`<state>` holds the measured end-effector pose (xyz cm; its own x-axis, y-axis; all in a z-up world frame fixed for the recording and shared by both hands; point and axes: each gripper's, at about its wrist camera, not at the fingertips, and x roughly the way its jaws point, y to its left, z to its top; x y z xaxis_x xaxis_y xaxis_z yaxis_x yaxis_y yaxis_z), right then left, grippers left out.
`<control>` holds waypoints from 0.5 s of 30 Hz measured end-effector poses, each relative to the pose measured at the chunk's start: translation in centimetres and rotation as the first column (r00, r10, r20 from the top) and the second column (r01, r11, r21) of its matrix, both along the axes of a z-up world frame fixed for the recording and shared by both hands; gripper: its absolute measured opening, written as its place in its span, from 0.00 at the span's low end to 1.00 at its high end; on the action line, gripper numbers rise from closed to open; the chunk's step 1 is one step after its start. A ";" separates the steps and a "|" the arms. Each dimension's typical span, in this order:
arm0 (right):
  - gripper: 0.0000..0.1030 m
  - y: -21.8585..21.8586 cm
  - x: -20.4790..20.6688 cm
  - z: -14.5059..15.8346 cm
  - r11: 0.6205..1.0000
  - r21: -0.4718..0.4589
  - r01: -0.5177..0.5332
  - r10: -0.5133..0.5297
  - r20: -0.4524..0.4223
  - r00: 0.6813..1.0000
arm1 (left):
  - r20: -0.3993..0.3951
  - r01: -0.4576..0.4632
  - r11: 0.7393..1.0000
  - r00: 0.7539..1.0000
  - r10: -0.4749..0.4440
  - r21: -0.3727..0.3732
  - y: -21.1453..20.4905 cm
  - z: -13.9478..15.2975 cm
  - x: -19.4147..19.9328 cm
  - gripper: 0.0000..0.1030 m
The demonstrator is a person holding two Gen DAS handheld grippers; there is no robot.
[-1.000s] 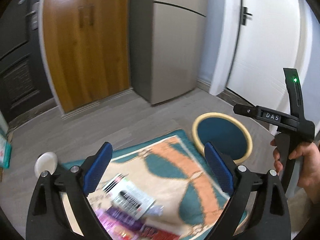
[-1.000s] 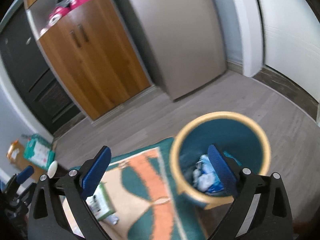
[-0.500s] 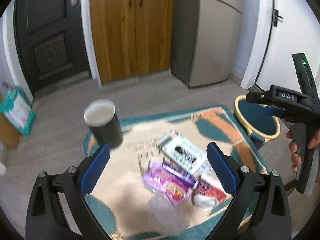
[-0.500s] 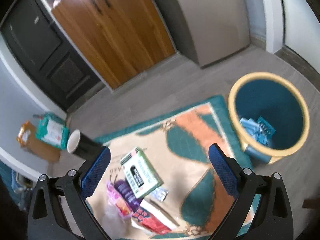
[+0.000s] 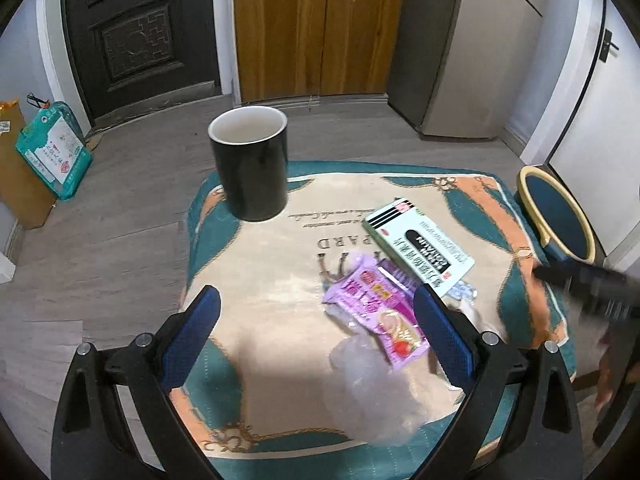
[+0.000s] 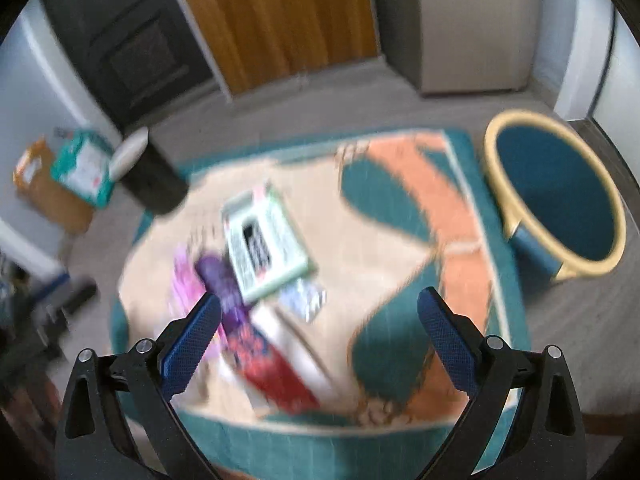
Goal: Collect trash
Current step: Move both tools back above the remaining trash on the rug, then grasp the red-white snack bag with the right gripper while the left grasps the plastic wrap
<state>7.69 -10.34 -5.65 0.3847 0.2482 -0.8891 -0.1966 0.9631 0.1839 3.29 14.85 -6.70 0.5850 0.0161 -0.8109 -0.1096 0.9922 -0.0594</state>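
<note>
purple snack wrapper (image 5: pixel 374 312), green-and-white box (image 5: pixel 418 250) and the crumpled clear plastic (image 5: pixel 372 392) all sat on the patterned cloth (image 5: pixel 280 280), so most of the pickup looked undone to me. your left gripper (image 5: pixel 316 338) hung over the cloth, jaws wide, nothing in them. right gripper (image 6: pixel 318 334) was spread wide and empty too. the teal bin (image 6: pixel 554 196) stood just off the cloth's edge; whatever was inside was hidden from view. black mug (image 5: pixel 250 168) isn't trash, i'd guess.

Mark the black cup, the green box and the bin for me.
black cup (image 5: pixel 256 184), left wrist view, front wall.
green box (image 5: pixel 420 250), left wrist view, printed top face.
bin (image 6: pixel 552 200), right wrist view, blue inner wall.
</note>
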 end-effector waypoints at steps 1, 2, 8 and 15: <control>0.95 0.5 -0.5 -0.7 0.999 -0.014 -0.035 0.035 -0.013 0.999 | -0.007 0.000 1.000 1.000 0.000 0.004 0.2 -0.2 -0.1 0.92; 0.95 0.8 -1.0 -1.1 0.998 -0.022 -0.062 0.062 -0.019 0.998 | -0.014 -0.002 1.000 1.000 0.002 0.006 0.4 -0.3 -0.2 0.92; 0.95 3.6 -3.3 -3.8 0.959 -0.048 -0.281 0.277 -0.067 0.958 | -0.054 -0.049 0.998 0.997 0.047 -0.040 1.7 -1.2 -0.3 0.92; 0.91 5.1 -3.3 -6.0 0.935 -0.076 -0.346 0.335 -0.120 0.934 | -0.090 -0.001 1.000 0.996 -0.001 -0.015 0.6 -2.4 0.0 0.92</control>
<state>4.42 -5.27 -11.68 0.1966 0.2613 -0.9450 -0.5006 0.8555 0.1325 3.31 15.45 -9.05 0.5096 0.0036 -0.8604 -0.1151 0.9913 -0.0640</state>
